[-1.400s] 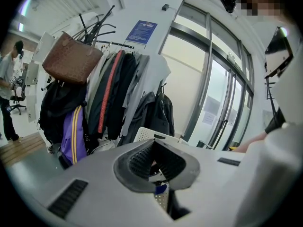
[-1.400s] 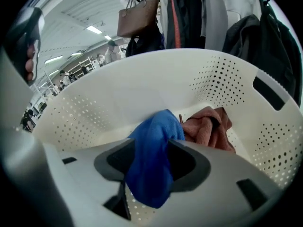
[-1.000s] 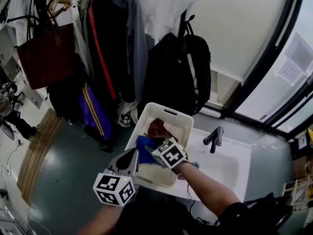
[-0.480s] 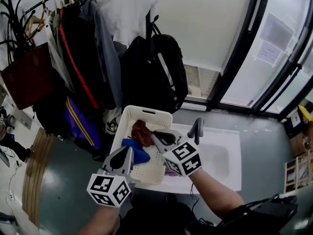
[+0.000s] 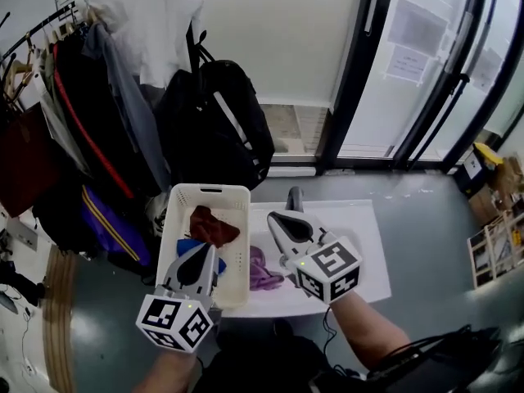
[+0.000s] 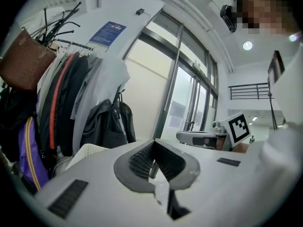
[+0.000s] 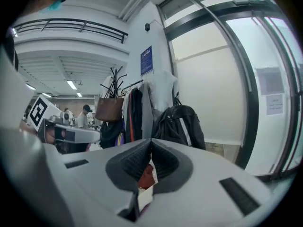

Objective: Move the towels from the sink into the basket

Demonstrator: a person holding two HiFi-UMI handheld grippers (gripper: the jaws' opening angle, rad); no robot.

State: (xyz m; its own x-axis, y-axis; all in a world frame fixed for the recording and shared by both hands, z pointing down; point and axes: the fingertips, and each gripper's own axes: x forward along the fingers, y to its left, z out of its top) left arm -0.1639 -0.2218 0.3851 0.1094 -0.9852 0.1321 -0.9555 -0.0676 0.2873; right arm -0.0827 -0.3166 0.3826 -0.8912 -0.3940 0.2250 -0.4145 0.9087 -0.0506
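Item one: a purple towel (image 5: 264,270) lies crumpled in the left part of the white sink (image 5: 360,244), close to the wall shared with the basket (image 5: 210,190). It is fully exposed; a second ago only a sliver showed past the person's right forearm.

Item two: a brown towel (image 5: 213,226) lies in the far half of the basket. A blue towel (image 5: 185,246) lies nearer in it, partly hidden under the left gripper. Both occupy the same places in the basket as a second ago.

Right gripper (image 5: 273,217): a second ago it reached down into the basket, over the brown towel. It is now raised clear and sits over the left part of the sink, its tips near the faucet (image 5: 293,196) and beyond the purple towel. Its jaws have just been closing and now meet at the tips, with nothing between them. The brown towel shows only through the gap behind the pads.

Left gripper (image 5: 208,250): it hangs over the near half of the basket, much as before. Its jaws are closed tip to tip and carry nothing.

Surroundings: a black backpack (image 5: 214,121) and hanging coats (image 5: 98,113) stand beyond the basket, to the left. Glass doors (image 5: 409,72) lie far right, and more of them shows than before.
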